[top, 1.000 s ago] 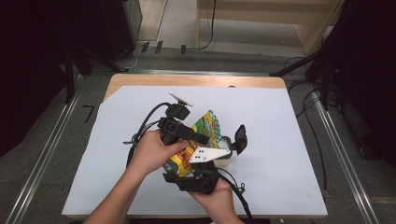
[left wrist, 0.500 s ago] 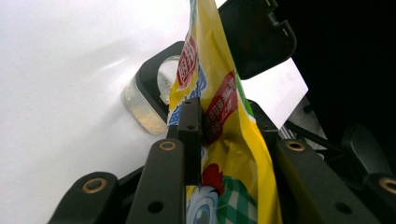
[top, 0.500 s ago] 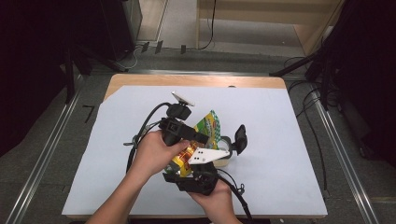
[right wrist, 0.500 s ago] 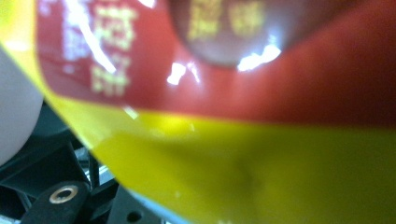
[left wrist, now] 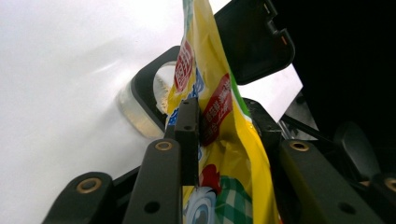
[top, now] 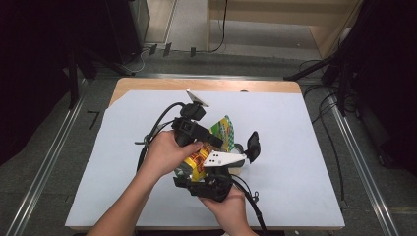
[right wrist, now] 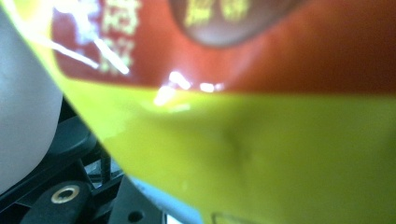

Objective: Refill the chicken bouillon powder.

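White sheeting covers the table [top: 295, 147] in the high view, with grey floor and cables around it. Near the person's edge, both hands meet over a yellow snack bag [top: 223, 132]. The left gripper [top: 209, 139] reaches in from the left and the right gripper [top: 216, 169] comes up from below. A clear container [top: 239, 149] with an open black lid [top: 253, 146] stands just beyond them.

From the left gripper view, that gripper's jaws are clamped on the snack bag [left wrist: 219, 116], one pad pressing each face of it. The bag's top edge points down at the container [left wrist: 140, 112], whose black-rimmed mouth sits directly beyond it, with the hinged lid [left wrist: 254, 39] flipped back. Those jaws have just eased slightly, with the bag between them.

Through the right gripper view, the bag [right wrist: 261, 154] lies blurred right against the lens; its jaws probably grip the lower end, though I cannot tell for sure.

Judging by this, the pour into the container is being set up. Next the bag's mouth must be tipped over the opening while both grips hold steady, so nothing spills onto the sheet.
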`<action>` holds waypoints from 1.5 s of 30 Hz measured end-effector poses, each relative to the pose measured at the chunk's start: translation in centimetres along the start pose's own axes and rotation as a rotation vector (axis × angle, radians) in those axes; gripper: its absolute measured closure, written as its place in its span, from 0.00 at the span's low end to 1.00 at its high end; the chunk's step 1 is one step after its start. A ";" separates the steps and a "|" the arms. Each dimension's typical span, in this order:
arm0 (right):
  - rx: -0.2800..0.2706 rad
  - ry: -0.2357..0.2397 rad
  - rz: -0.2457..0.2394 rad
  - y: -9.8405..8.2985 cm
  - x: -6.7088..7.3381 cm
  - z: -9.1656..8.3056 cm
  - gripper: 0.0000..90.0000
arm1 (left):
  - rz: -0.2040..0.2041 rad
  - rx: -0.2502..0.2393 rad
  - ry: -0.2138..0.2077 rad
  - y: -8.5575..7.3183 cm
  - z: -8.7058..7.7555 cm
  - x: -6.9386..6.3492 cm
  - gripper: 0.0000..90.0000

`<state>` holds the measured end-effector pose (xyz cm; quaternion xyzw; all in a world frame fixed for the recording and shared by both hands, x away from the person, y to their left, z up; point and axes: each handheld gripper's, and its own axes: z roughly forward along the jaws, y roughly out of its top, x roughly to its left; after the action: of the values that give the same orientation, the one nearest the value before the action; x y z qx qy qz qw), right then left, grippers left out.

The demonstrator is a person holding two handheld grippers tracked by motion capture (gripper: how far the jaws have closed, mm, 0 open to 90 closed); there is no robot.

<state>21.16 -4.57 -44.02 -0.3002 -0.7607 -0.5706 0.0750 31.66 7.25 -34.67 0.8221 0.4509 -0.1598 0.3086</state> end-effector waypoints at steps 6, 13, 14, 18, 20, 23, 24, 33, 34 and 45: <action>0.005 -0.002 0.007 0.2 -0.1 -0.1 0.72 | 0.035 0.056 0.045 0.9 0.1 -0.2 0.84; 0.003 0.002 0.016 0.3 0.0 -0.1 0.72 | 0.022 0.076 0.038 1.3 0.1 0.2 0.88; 0.005 0.004 0.014 0.3 -0.1 -0.1 0.72 | 0.015 0.077 0.032 1.4 0.1 0.3 0.88; 0.009 0.007 0.020 0.5 -0.1 -0.2 0.72 | -0.010 0.079 0.008 1.6 0.1 0.9 0.88; 0.011 0.007 0.017 0.5 -0.2 -0.1 0.72 | -0.009 0.082 0.005 1.5 0.1 1.0 0.89; 0.021 0.004 0.011 0.5 -0.1 -0.1 0.72 | -0.021 0.081 -0.008 1.5 0.1 1.3 0.90; 0.024 0.003 0.011 0.5 -0.2 0.0 0.72 | -0.030 0.077 -0.018 1.5 0.1 1.5 0.91; 0.038 -0.001 -0.005 0.6 -0.3 0.0 0.73 | -0.063 0.070 -0.072 1.6 0.1 2.9 0.92; 0.036 0.000 -0.004 0.6 -0.3 0.0 0.73 | -0.064 0.072 -0.069 1.6 0.1 2.8 0.92; 0.035 -0.003 -0.010 0.6 -0.3 0.0 0.73 | -0.053 0.071 -0.051 1.7 0.1 2.5 0.92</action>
<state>21.70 -4.60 -43.64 -0.2958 -0.7721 -0.5572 0.0761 34.42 8.09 -35.47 0.8160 0.4584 -0.2047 0.2866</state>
